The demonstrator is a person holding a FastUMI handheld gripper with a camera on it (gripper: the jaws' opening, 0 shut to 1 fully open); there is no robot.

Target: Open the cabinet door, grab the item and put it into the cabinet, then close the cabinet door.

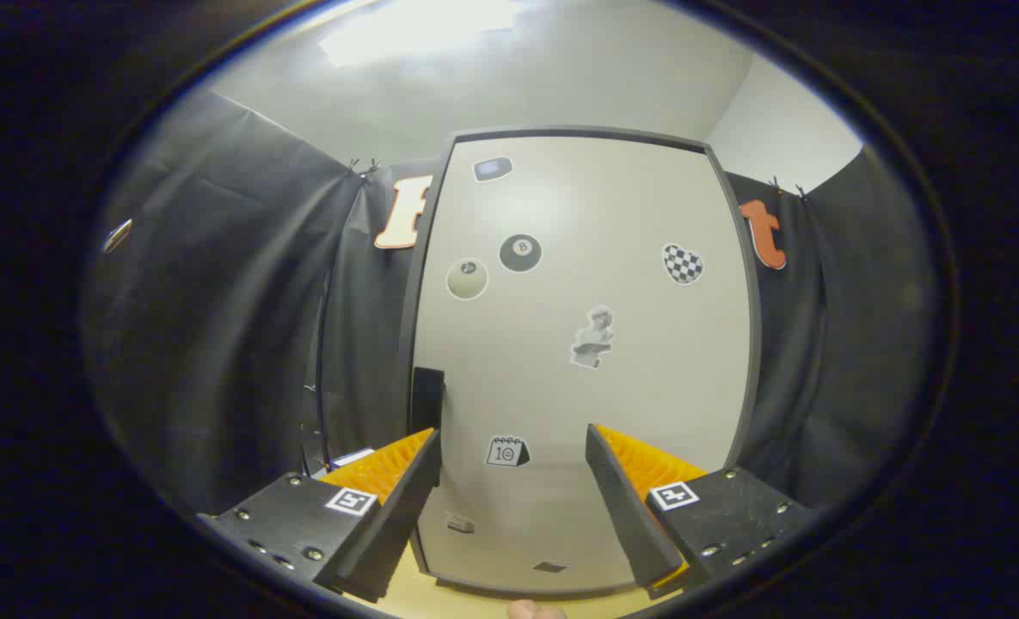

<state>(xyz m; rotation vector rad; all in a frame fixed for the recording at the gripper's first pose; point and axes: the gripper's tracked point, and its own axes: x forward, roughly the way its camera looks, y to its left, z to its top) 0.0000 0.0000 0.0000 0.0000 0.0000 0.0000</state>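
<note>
Fingers (513, 451) spread wide, holding nothing, before the shut cabinet door (629, 258), its dark handle (427, 397) just ahead of the left finger.

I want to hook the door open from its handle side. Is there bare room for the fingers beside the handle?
The gripper is open, facing the closed cabinet door. Bare door lies between the dark handle and the calendar sticker. Left of the handle the booth cloth hangs close, so that side looks tight.
</note>
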